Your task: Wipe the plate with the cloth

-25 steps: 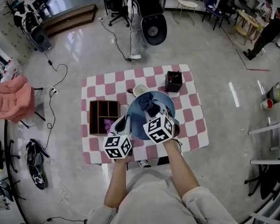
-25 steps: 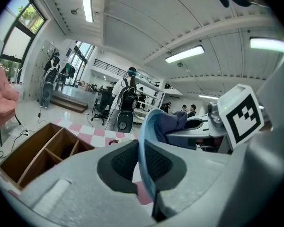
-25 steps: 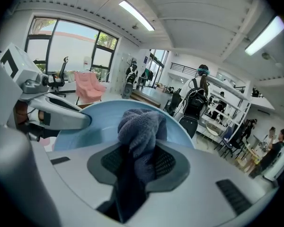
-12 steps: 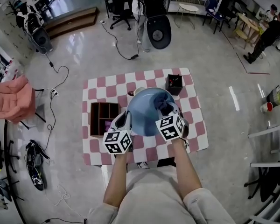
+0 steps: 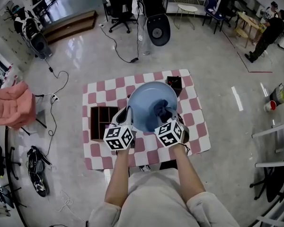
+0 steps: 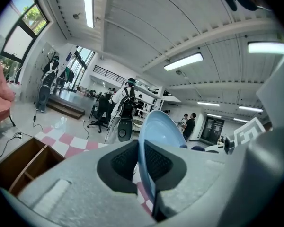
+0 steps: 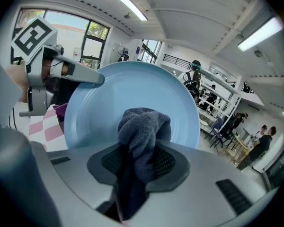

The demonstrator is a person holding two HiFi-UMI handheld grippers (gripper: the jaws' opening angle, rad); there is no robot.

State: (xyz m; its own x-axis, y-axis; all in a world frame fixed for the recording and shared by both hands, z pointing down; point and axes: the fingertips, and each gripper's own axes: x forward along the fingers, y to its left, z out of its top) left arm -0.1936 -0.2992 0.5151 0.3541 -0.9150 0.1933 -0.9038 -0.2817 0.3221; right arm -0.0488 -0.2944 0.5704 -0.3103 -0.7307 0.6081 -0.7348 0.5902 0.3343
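While the pale blue plate (image 5: 149,100) is held up above the worktop (image 5: 197,126), its hollow face is turned toward the person and it covers the middle of the checked surface in the head view. Its near left rim sits between the jaws of the left claw (image 5: 126,117), which are pressed onto it from both sides; the left gripper view shows the plate edge-on, standing steeply between the dark pads. The dark blue cloth (image 5: 162,110) lies bunched against the right part of the plate's face. The right claw (image 7: 137,162) pinches that cloth, its jaws closed on the folds, with the wadded end pushing out past them onto the plate and a tail of fabric hanging back toward the camera.

Both bare forearms (image 5: 118,178) reach forward from the lower edge of the head view. A pink-and-white checked covering spreads over the worktop. Just left of the plate sits a dark wooden tray (image 5: 100,117) with open compartments, and a small black box (image 5: 175,83) stands beyond the plate's far right rim. On the glossy floor (image 5: 217,56), a pink chair (image 5: 12,105) stands well off to the left, with a black cable (image 5: 54,93) trailing near it.
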